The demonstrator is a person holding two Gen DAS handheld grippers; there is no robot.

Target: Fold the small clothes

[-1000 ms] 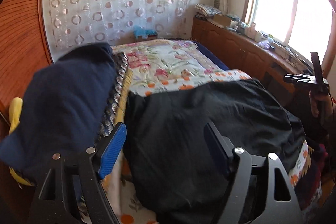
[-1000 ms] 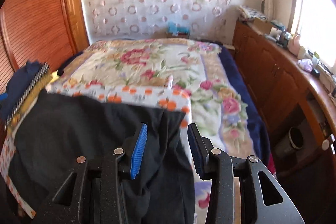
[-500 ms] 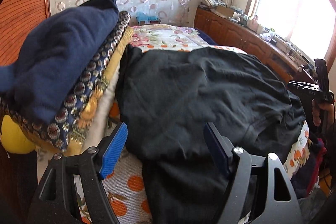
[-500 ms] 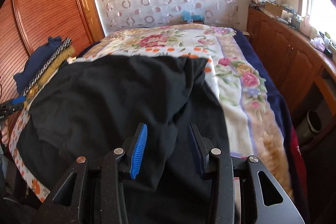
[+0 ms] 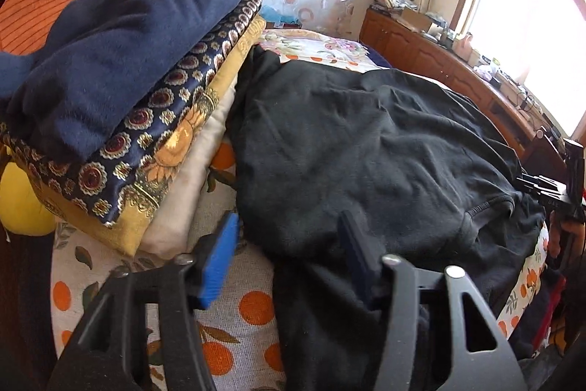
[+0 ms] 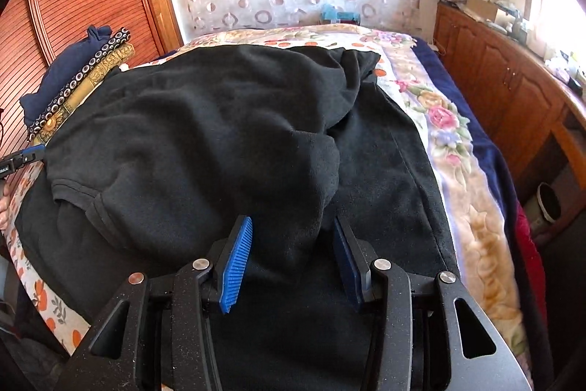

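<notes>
Black garment spread on the bed, both grippers at its near edge.

The black garment lies rumpled across the bed, just beside a stack of folded clothes. It looks soft, light and limp; it should sag and bunch when lifted, so a hold at the ribbed sleeve hem or a corner seems best. The left gripper is closing, cloth between its jaws, pads not visibly pressing. The right gripper is opening, straddling a fold without pinching it. The garment's near edge is hidden under both grippers; collar and overall outline cannot be made out.
</notes>
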